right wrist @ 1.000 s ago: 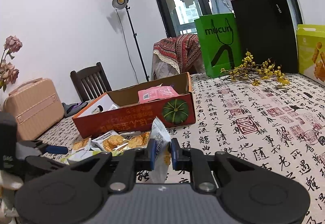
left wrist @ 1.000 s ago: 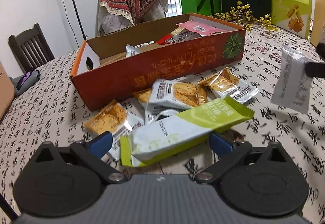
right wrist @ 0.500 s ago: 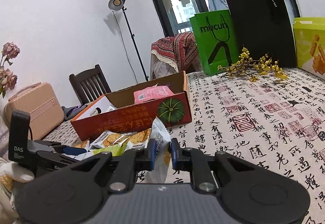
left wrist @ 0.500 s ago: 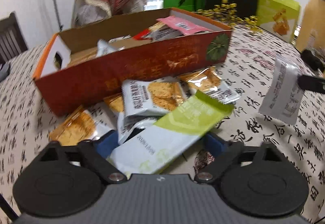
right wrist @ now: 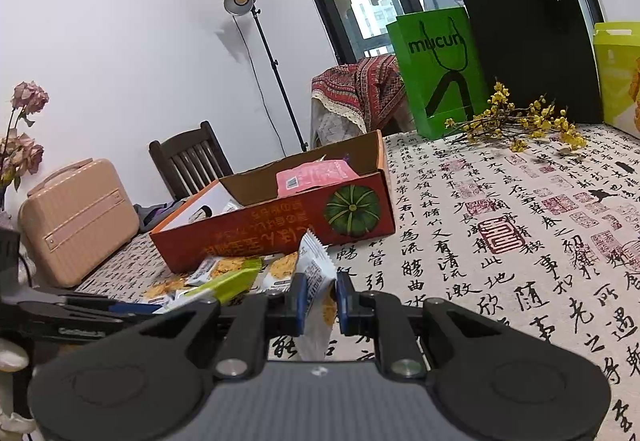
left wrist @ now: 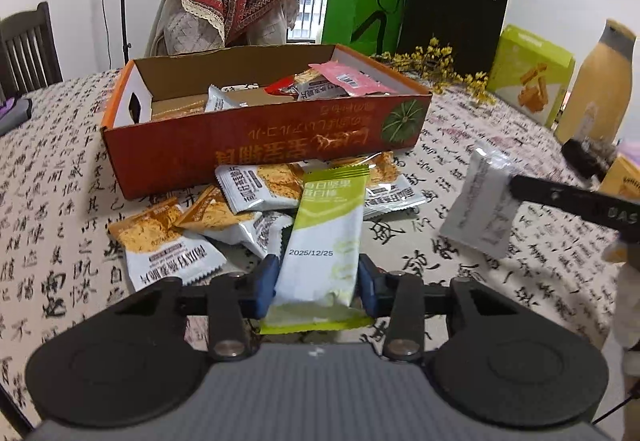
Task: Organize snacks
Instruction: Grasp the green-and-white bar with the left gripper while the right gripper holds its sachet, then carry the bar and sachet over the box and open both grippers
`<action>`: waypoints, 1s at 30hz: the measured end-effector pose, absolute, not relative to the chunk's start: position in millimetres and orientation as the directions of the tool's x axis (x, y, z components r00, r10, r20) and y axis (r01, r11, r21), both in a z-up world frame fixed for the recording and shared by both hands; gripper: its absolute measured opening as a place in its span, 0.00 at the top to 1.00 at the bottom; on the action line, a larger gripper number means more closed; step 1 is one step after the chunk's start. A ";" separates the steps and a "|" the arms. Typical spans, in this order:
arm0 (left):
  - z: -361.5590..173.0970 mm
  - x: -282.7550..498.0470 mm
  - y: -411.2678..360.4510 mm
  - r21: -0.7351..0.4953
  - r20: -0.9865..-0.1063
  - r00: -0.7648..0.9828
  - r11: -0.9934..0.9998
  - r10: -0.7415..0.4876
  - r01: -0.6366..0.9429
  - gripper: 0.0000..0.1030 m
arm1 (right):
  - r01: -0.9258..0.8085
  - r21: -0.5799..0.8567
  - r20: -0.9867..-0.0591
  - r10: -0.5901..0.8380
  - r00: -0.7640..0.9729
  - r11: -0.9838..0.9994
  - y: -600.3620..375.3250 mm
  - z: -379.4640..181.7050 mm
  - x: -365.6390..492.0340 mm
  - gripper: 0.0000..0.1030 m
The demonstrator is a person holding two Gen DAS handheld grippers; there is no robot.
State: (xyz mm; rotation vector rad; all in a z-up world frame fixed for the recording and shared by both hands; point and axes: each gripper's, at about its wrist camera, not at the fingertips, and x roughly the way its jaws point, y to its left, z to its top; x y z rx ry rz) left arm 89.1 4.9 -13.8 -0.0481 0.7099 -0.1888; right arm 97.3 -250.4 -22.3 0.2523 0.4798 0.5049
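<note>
A green-and-white snack packet (left wrist: pixel 328 225) lies lengthwise between the blue pads of my left gripper (left wrist: pixel 316 281). The jaws are closing and the pads touch its two long edges. Beyond it, several orange-and-white cracker packets (left wrist: pixel 256 189) are heaped on the tablecloth in front of an open orange box (left wrist: pixel 260 145) that holds more snacks. My right gripper (right wrist: pixel 322 301) is shut on a small white cracker packet (right wrist: pixel 316 273), held upright above the table to the right of the heap. The same packet (left wrist: pixel 480 209) shows in the left wrist view.
At the table's far side stand a green paper bag (left wrist: pixel 366 1), a black bag (left wrist: pixel 452 17), yellow flower sprigs (left wrist: pixel 440 69), a yellow-green carton (left wrist: pixel 528 73) and a tan bottle (left wrist: pixel 596 81). A draped chair (left wrist: pixel 228 9) stands behind the box. A beige case (right wrist: pixel 76 217) sits left.
The left jaws have come in from wide apart onto the green packet, which has turned from slanting to straight along the fingers. The right gripper keeps its packet and has barely moved.
</note>
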 end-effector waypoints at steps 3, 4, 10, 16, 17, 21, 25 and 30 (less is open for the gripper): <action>-19.1 85.8 5.3 -0.117 -0.656 0.734 0.984 -0.176 0.131 0.59 | -0.402 0.347 -0.377 0.518 0.768 0.847 -250.8 -22.9 98.2 0.85; -21.8 85.0 4.9 -0.121 -0.663 0.728 0.985 -0.174 0.125 0.59 | -0.401 0.348 -0.378 0.518 0.767 0.848 -250.9 -23.2 98.5 0.85; -27.0 88.1 -10.1 -0.084 -0.676 0.724 0.990 -0.138 0.111 0.49 | -0.403 0.346 -0.379 0.519 0.766 0.847 -250.2 -23.0 98.6 0.85; -32.2 104.3 -20.0 -0.050 -0.674 0.733 0.995 -0.097 0.085 0.49 | -0.407 0.343 -0.383 0.522 0.762 0.846 -248.6 -22.2 97.4 0.85; -32.5 104.5 -20.4 -0.051 -0.671 0.735 0.995 -0.096 0.083 0.53 | -0.408 0.342 -0.383 0.522 0.762 0.846 -248.8 -21.7 97.0 0.85; -31.8 98.9 -20.1 -0.057 -0.658 0.745 0.994 -0.109 0.094 0.62 | -0.410 0.339 -0.380 0.521 0.764 0.847 -249.4 -20.2 96.2 0.85; -25.0 89.1 -17.2 -0.069 -0.633 0.765 0.993 -0.119 0.097 0.62 | -0.414 0.336 -0.378 0.524 0.763 0.846 -247.2 -18.8 95.6 0.85; -9.1 81.0 -13.8 -0.091 -0.583 0.802 0.991 -0.130 0.095 0.62 | -0.421 0.331 -0.376 0.528 0.761 0.844 -242.0 -15.7 96.7 0.85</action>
